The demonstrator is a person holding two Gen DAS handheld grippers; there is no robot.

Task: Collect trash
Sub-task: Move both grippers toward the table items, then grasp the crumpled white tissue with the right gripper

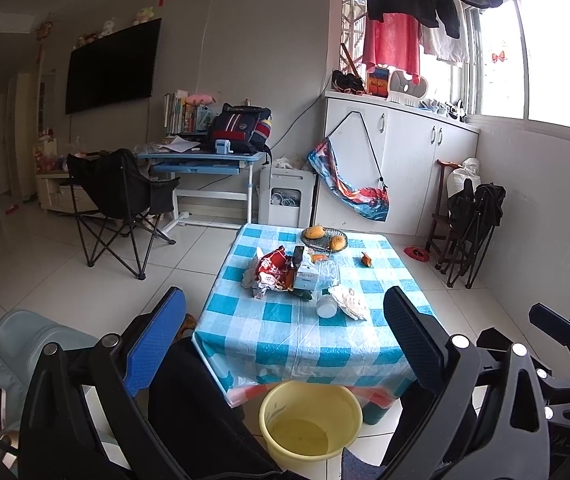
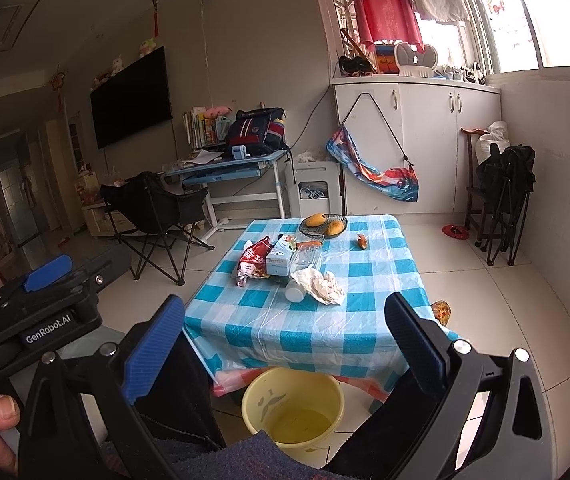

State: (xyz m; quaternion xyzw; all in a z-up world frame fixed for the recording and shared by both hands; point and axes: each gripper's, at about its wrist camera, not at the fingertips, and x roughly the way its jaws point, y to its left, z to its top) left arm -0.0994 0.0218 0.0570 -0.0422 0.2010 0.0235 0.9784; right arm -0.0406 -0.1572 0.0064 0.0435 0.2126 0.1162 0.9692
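A low table with a blue-and-white checked cloth (image 1: 285, 344) (image 2: 365, 320) carries a pile of trash: a red snack bag (image 1: 272, 269) (image 2: 253, 261), a white carton (image 1: 305, 276) (image 2: 279, 261), a clear plastic bottle (image 1: 327, 284) (image 2: 305, 258), a white cup (image 1: 326, 305) (image 2: 295, 291) and crumpled tissue (image 1: 349, 300) (image 2: 321, 285). An empty yellow bucket (image 1: 309, 420) (image 2: 293, 412) stands on the floor at the table's near edge. My left gripper (image 1: 285, 340) and right gripper (image 2: 285, 344) are both open, held well short of the trash, above the bucket.
A glass plate with two mangoes (image 1: 324, 238) (image 2: 323, 224) and a small brown scrap (image 1: 366, 259) (image 2: 362, 241) lie at the table's far side. A black folding chair (image 1: 121, 196) stands left, folded chairs (image 2: 505, 200) at the right wall. A wrapper (image 2: 441, 311) lies on the floor right of the table.
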